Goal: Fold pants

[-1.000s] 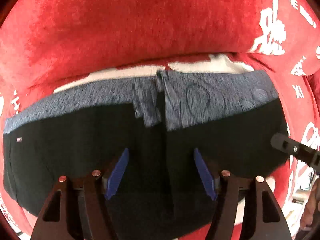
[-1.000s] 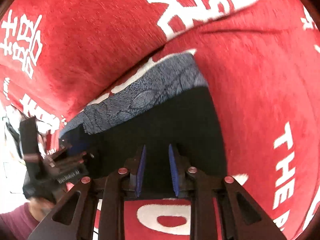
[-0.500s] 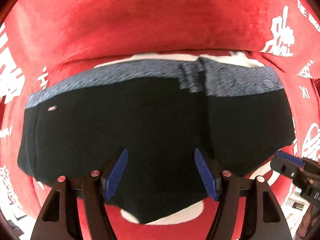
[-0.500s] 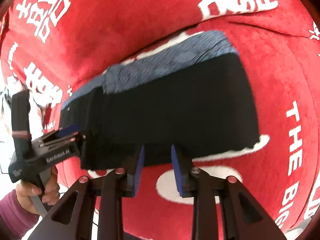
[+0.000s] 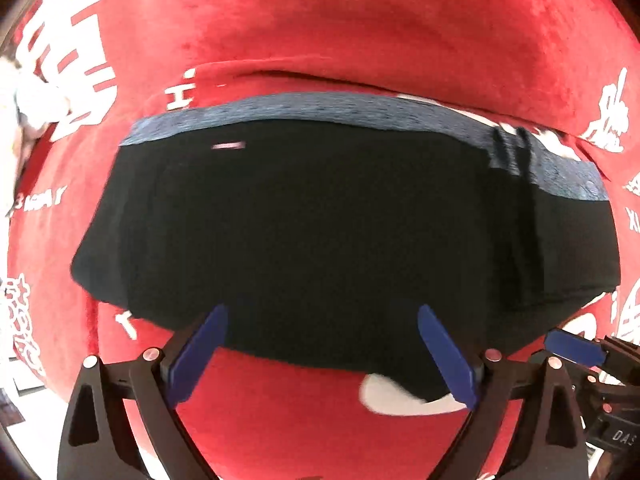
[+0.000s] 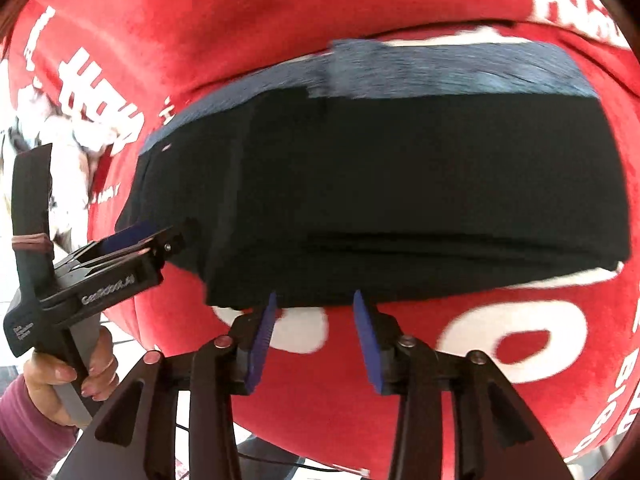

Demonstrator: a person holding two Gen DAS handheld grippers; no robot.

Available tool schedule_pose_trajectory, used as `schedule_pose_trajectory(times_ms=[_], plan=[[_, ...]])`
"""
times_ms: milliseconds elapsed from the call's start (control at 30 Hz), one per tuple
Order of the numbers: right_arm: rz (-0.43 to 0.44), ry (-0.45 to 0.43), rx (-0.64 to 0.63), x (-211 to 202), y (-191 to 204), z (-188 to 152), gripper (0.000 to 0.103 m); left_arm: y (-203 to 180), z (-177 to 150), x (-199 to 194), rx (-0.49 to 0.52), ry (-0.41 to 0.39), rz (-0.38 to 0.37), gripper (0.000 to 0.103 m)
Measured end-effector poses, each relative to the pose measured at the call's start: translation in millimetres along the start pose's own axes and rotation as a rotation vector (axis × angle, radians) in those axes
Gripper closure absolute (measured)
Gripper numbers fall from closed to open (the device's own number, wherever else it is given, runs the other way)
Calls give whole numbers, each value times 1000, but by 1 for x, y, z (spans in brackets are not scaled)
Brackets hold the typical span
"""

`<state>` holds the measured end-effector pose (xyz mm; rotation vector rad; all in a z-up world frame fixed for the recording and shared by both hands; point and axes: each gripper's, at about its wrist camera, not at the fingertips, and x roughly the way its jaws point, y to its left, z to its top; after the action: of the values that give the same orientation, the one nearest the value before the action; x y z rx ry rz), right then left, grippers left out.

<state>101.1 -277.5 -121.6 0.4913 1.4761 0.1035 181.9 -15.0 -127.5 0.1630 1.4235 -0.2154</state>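
The black pants (image 5: 340,232) with a grey-blue waistband (image 5: 320,108) lie folded into a flat rectangle on a red cushion; they also show in the right wrist view (image 6: 400,184). My left gripper (image 5: 322,312) is open and empty, its blue pads just over the near edge of the pants. My right gripper (image 6: 314,300) is open and empty at the near edge of the fold. The left gripper shows in the right wrist view (image 6: 144,240), beside the pants' left end.
A red cushion (image 5: 360,20) with white lettering lies under and rises behind the pants. A hand in a purple sleeve (image 6: 48,376) holds the left gripper. White floor and clutter show past the cushion's left edge (image 6: 40,120).
Both grippers have pulled back from the pants, so more of the folded garment and the red cushion in front of it shows. The right gripper's jaws have opened wider.
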Motion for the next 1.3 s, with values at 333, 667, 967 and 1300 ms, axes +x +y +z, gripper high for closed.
schedule_pose_trajectory(times_ms=[333,667,967,1300], plan=[[-83,39,-122,20,43,3,28,118,-17,11,-299,-3,-34,6],[-142,69,-158,42,55,7,27,199,-35,35,-558,-73,-435,6],[-156,78,-180,46,58,6,24,205,-32,49,-711,-144,-611,6],[-183,96,-216,46,70,7,22,166,3,24,-503,-153,-329,42]])
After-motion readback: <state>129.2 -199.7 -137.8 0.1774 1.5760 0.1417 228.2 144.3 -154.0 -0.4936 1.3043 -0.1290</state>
